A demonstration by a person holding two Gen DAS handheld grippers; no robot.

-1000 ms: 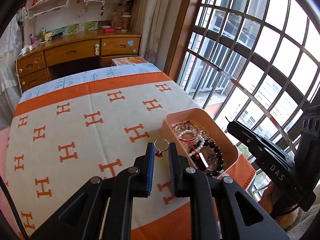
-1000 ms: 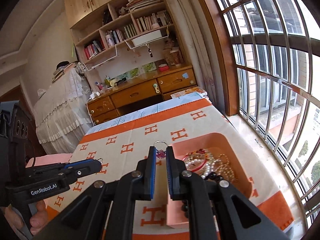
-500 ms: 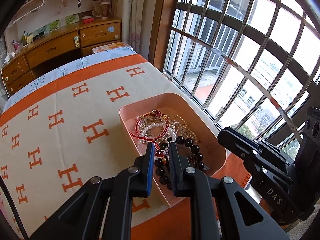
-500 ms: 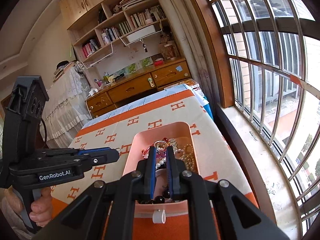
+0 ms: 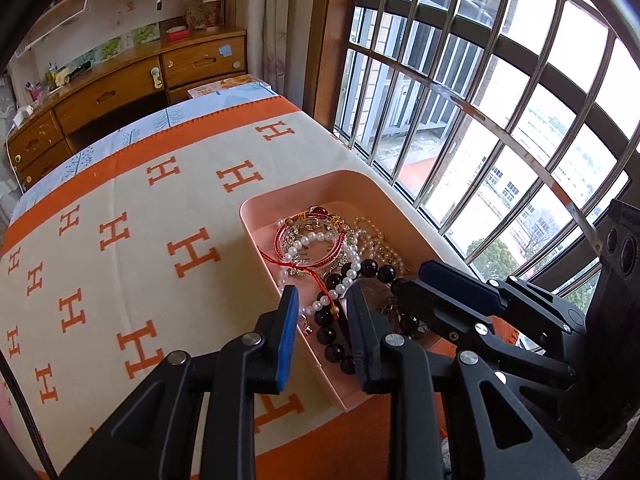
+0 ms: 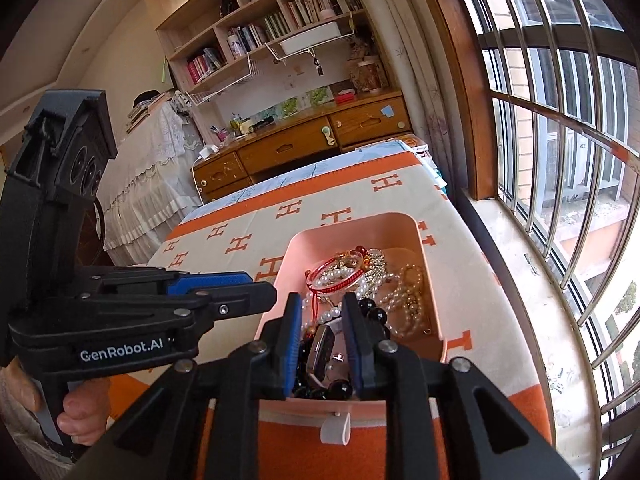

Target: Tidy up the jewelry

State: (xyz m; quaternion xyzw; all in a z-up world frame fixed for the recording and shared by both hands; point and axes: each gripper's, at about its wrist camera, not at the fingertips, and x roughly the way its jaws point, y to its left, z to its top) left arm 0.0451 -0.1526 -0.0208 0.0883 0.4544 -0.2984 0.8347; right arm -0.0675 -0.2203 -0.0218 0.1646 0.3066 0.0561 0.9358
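A pink tray (image 5: 320, 184) (image 6: 352, 224) sits on the orange-and-cream blanket (image 5: 120, 240) by the window. It holds a heap of jewelry: a red cord bracelet (image 5: 308, 236) (image 6: 336, 276), white pearl strands (image 5: 320, 240), black beads (image 5: 368, 268) (image 6: 376, 314). My left gripper (image 5: 322, 300) is open, its jaws straddling the tray's near left wall, with nothing between them. My right gripper (image 6: 320, 308) (image 5: 424, 276) is open over the tray's near end, above the beads and a dark watch-like piece (image 6: 320, 346).
A barred window (image 5: 500, 120) runs along the right, close to the tray. A wooden desk with drawers (image 6: 304, 140) stands beyond the bed's far end, bookshelves (image 6: 280, 20) above. The blanket stretches left of the tray.
Both grippers moved over the tray and opened. The small rings with red and pink charms they held a second ago are no longer between the jaws.
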